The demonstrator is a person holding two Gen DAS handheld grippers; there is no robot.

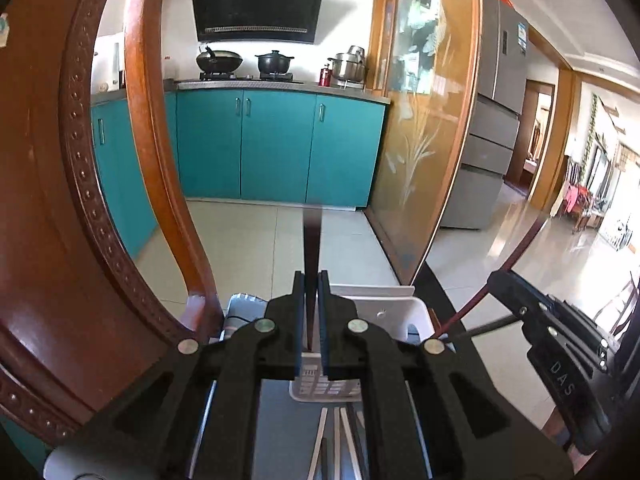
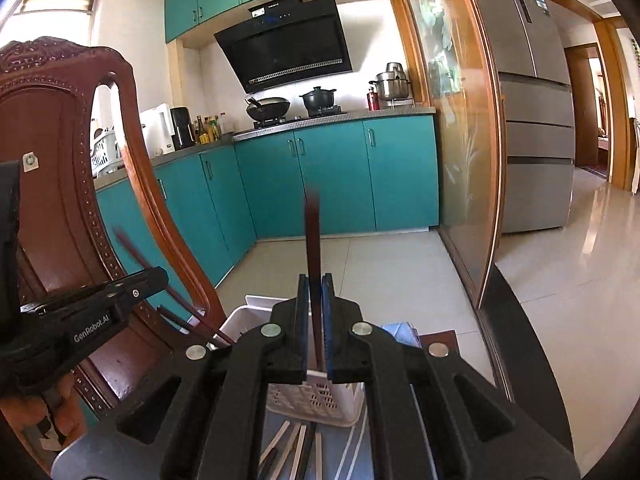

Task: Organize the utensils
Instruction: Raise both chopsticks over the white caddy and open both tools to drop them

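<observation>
Nearest each camera, loose utensils [image 2: 298, 450] with pale and dark handles lie flat on the grey counter [image 1: 276, 412], just in front of a white slotted utensil basket [image 2: 312, 402].

The left gripper [image 1: 311, 312] is pinched on a dark red chopstick [image 1: 311, 240], which stands upright above the basket. The lower end of this chopstick sits between the jaws at the basket's rim.

The right gripper [image 2: 315, 312] is likewise pinched on a second dark red chopstick [image 2: 313, 232], held upright over the same basket. In the right wrist view, the left gripper's chopstick slants down to the basket's near left corner.

The basket's contents are hidden behind the jaws.

Beside the basket stands a carved wooden chair back [image 1: 48, 184]. Beyond lie a tiled floor [image 1: 248, 240], teal cabinets [image 1: 276, 144], a stove with pots [image 1: 246, 76] and a range hood [image 1: 256, 4].
</observation>
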